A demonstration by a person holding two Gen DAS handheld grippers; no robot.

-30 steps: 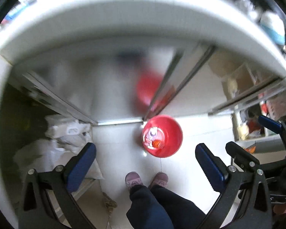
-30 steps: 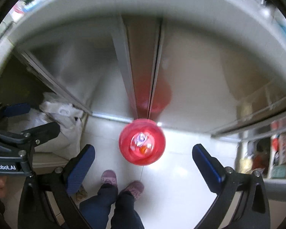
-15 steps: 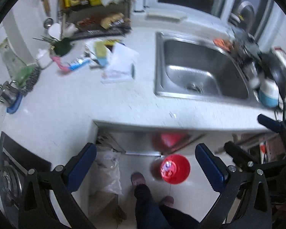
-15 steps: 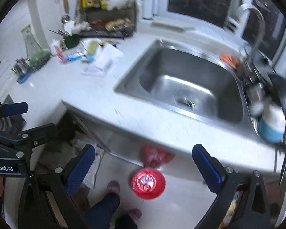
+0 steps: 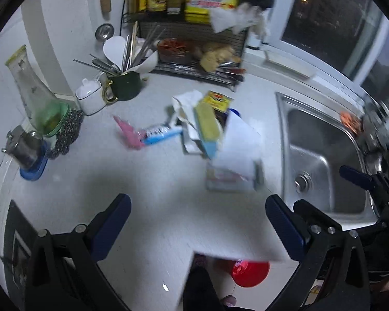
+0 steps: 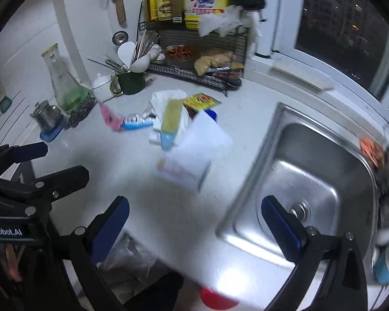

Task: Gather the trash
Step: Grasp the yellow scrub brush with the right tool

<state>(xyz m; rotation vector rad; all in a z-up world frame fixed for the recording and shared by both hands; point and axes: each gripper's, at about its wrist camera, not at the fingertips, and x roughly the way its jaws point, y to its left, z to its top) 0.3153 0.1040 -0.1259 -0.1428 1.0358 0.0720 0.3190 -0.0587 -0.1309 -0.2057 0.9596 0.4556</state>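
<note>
Trash lies in a pile on the white counter: a white paper sheet (image 5: 240, 140) (image 6: 203, 134), a yellow and blue wrapper (image 5: 207, 127) (image 6: 169, 123), a yellow packet (image 5: 219, 100) (image 6: 201, 101), a pink wrapper (image 5: 128, 133) (image 6: 109, 118) and a blue tube wrapper (image 5: 162, 132) (image 6: 137, 124). A red bin (image 5: 250, 273) (image 6: 216, 301) stands on the floor below the counter edge. My left gripper (image 5: 198, 223) is open and empty above the counter, short of the pile. My right gripper (image 6: 194, 223) is open and empty over the counter's front, beside the sink.
A steel sink (image 5: 321, 160) (image 6: 311, 178) lies to the right. A wire rack (image 5: 194, 59) with bottles stands at the back. A dark green utensil cup (image 5: 124, 84), a white jar (image 5: 89, 98), a glass carafe (image 5: 32, 98) and a small metal pot (image 5: 26, 147) stand at the left.
Both grippers have swung up from looking at the floor and red bin to looking over the counter and the trash pile. Both stayed open and empty.
</note>
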